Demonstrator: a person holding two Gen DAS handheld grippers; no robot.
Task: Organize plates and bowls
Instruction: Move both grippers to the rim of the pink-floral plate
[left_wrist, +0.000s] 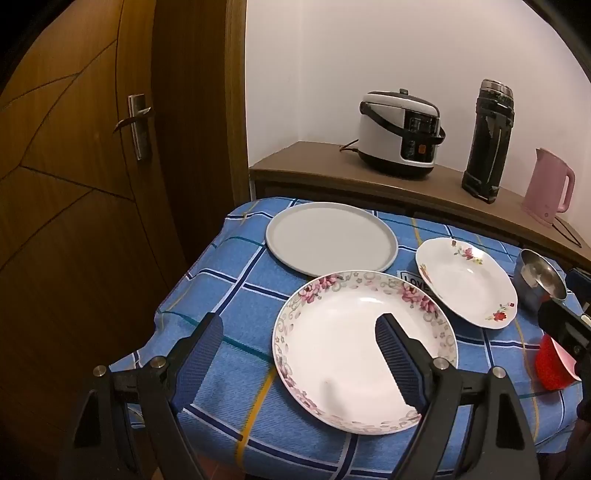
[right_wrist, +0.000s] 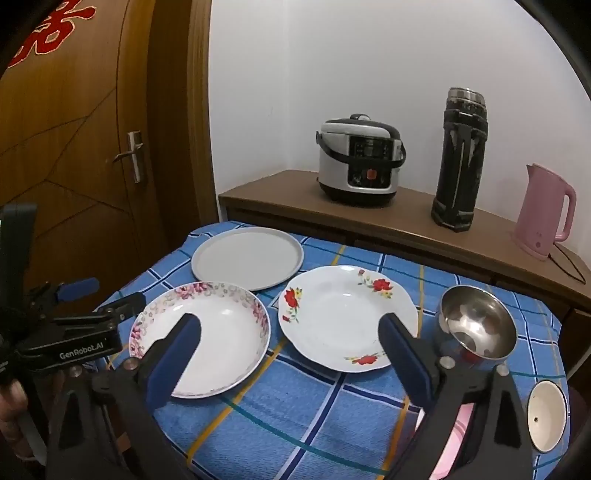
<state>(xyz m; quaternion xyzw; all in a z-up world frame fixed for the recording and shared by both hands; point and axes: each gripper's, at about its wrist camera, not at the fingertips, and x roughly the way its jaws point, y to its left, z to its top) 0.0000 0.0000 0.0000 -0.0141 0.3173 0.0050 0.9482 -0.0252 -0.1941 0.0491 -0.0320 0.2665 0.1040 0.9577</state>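
Observation:
A grey flat plate (left_wrist: 330, 238) (right_wrist: 247, 262) lies at the far side of the blue checked table. A pink-rimmed floral plate (left_wrist: 354, 365) (right_wrist: 218, 339) lies near the front left. A red-flowered white plate (left_wrist: 465, 280) (right_wrist: 343, 314) lies to its right. A steel bowl (left_wrist: 539, 282) (right_wrist: 476, 325) stands further right, and a small white bowl (right_wrist: 546, 421) and a red bowl (left_wrist: 554, 363) sit at the right edge. My left gripper (left_wrist: 299, 332) is open and empty above the pink-rimmed plate's left side. My right gripper (right_wrist: 290, 332) (left_wrist: 565, 328) is open and empty above the gap between the two floral plates.
A wooden sideboard (right_wrist: 295, 203) behind the table carries a rice cooker (right_wrist: 358, 162), a tall black flask (right_wrist: 460, 162) and a pink kettle (right_wrist: 546, 210). A wooden door (left_wrist: 74, 184) stands at the left. The table's front edge is close to me.

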